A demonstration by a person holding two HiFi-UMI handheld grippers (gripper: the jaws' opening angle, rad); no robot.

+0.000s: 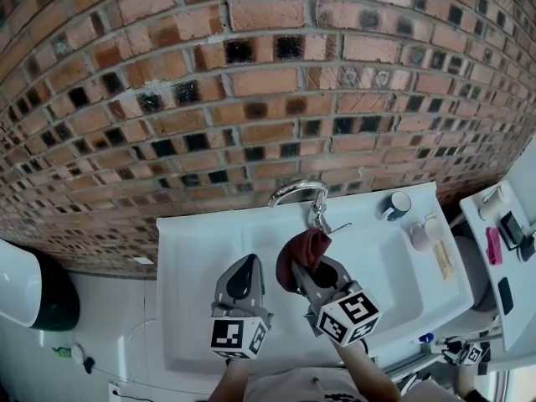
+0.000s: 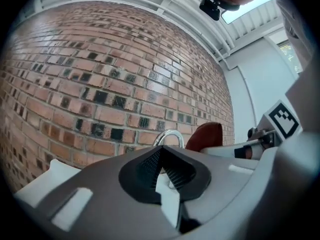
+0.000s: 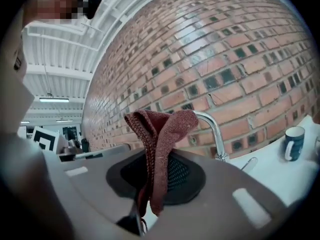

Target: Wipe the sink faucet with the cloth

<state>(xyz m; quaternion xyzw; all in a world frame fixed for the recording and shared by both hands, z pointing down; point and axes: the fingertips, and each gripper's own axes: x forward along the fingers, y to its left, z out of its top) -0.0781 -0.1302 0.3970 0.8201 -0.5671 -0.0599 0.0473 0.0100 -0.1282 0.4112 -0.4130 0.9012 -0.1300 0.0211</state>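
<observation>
A chrome faucet (image 1: 300, 193) arches over the white sink (image 1: 201, 249) at the brick wall; it also shows as a chrome faucet (image 3: 214, 129) in the right gripper view and a chrome loop (image 2: 169, 136) in the left gripper view. My right gripper (image 1: 311, 268) is shut on a dark red cloth (image 1: 301, 254), held over the basin just in front of the faucet. The cloth (image 3: 159, 149) hangs folded between the jaws. My left gripper (image 1: 243, 273) is shut and empty, to the left of the cloth.
A blue mug (image 1: 396, 205) and a white cup (image 1: 425, 231) stand on the sink's right rim. A white shelf (image 1: 511, 241) with small items is at the far right. A toilet (image 1: 29, 287) sits at the left.
</observation>
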